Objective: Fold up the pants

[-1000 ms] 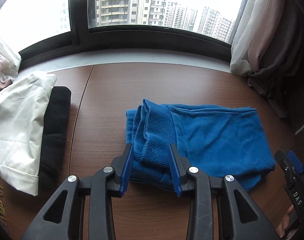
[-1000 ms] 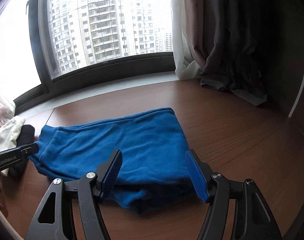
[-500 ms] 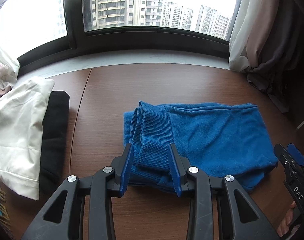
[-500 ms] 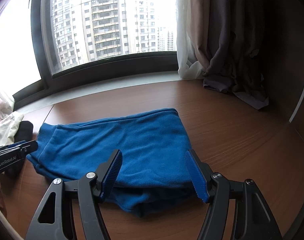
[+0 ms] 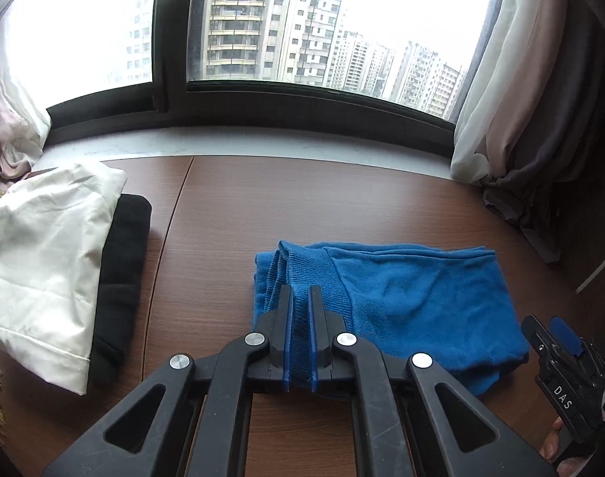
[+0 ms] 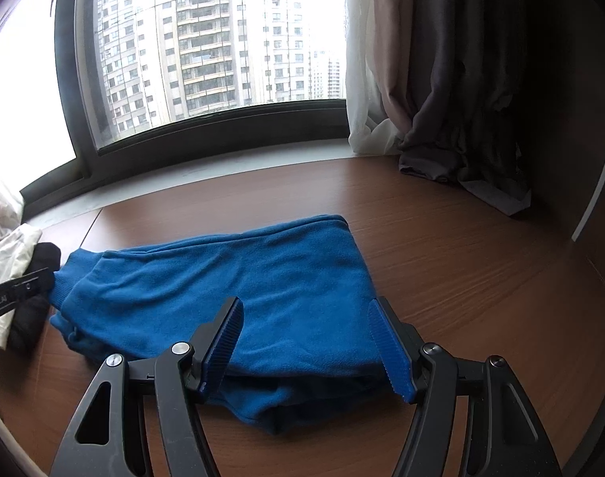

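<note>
Two grippers work one pair of blue pants (image 5: 401, 298), which lie folded on the brown bench (image 5: 302, 198), ribbed band toward the left. The left gripper (image 5: 300, 306) has its fingers pressed together on that ribbed band, pinching several stacked layers. The right gripper (image 6: 310, 334) has its fingers spread wide over the opposite, near corner of the pants, with cloth between them but no squeeze that I can see.

Risks, as I judge them: the left pinch may hold only the upper layers, so a lift could peel the stack apart and undo the fold. With the right fingers unclosed, one-sided pulling could drag the whole bundle across the bench and skew its edges. A white garment (image 5: 44, 258) over a black one (image 5: 123, 270) lies nearby on the left, close enough for a swinging fold to land on it.

Writing: "DAS" shows on the right gripper's side in the left view; "nRobot.AI", its start cut off by the frame edge, on the left gripper's side in the right view.
</note>
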Demonstrator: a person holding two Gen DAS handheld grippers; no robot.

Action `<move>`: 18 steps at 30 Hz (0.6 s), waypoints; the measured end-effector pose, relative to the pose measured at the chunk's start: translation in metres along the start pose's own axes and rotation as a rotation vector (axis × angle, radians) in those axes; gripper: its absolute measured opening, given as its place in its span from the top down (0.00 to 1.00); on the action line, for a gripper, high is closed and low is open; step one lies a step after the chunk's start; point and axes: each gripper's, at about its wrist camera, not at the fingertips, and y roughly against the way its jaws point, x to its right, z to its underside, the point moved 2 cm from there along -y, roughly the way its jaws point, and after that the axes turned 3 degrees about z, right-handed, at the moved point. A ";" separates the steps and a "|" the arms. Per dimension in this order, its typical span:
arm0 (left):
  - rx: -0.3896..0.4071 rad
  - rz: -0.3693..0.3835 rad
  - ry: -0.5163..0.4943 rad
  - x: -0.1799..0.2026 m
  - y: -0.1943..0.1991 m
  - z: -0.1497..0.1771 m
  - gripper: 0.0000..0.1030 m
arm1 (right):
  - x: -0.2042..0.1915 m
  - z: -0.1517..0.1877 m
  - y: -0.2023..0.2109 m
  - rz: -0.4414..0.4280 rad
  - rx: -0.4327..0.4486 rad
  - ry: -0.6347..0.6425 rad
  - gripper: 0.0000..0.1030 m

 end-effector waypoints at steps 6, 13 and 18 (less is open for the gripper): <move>-0.114 -0.041 0.016 -0.012 -0.027 0.022 0.95 | -0.002 -0.001 -0.002 0.012 0.009 0.032 0.36; -0.019 -0.150 -0.076 0.001 0.000 0.013 0.83 | 0.006 0.002 -0.001 0.011 0.005 0.020 0.36; 0.023 -0.169 -0.121 0.022 0.018 0.012 0.66 | 0.019 0.003 0.004 -0.015 0.017 -0.009 0.36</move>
